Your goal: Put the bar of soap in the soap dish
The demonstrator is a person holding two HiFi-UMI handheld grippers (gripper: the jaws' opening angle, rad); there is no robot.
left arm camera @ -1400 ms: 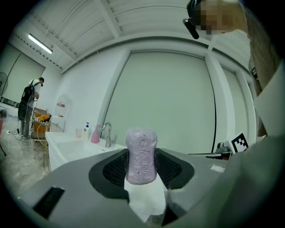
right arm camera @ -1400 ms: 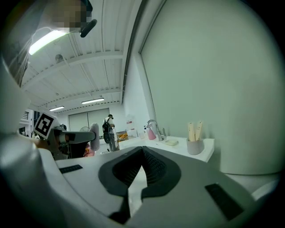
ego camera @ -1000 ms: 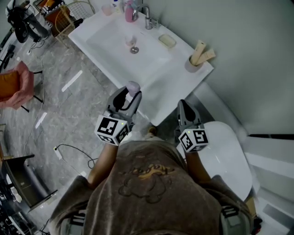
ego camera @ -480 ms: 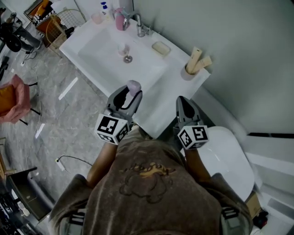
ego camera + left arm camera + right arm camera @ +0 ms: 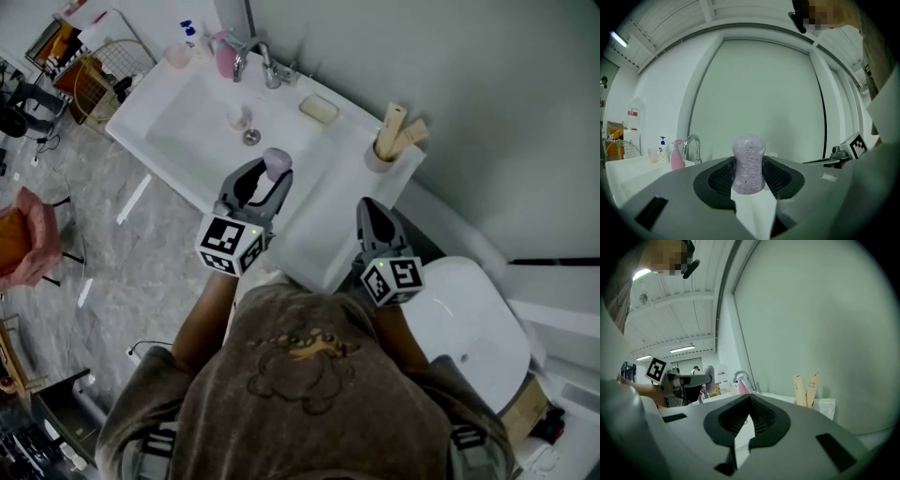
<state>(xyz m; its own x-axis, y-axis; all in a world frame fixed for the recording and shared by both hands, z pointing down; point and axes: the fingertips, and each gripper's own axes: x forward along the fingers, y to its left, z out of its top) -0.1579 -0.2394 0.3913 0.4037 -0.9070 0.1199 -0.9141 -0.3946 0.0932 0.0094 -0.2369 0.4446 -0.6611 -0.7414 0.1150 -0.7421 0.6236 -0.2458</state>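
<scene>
A pale purple bar of soap (image 5: 277, 163) stands upright between the jaws of my left gripper (image 5: 272, 178), which is shut on it over the front rim of the white basin (image 5: 187, 131). In the left gripper view the soap (image 5: 749, 164) sticks up above the left gripper (image 5: 749, 177). A cream-coloured soap dish (image 5: 319, 110) lies on the counter right of the faucet (image 5: 267, 67), well beyond the soap. My right gripper (image 5: 373, 217) is over the counter's front right part; its jaws are pressed together with nothing between them in the right gripper view (image 5: 749, 401).
A cup with two tubes (image 5: 389, 141) stands at the counter's right end against the wall. A pink bottle (image 5: 225, 58) and small containers sit left of the faucet. A small glass (image 5: 236, 117) is in the basin. A white toilet (image 5: 469, 323) is at the lower right.
The sink has drawn nearer in the head view, and both grippers now reach over the counter's front edge. The left gripper still holds the soap.
</scene>
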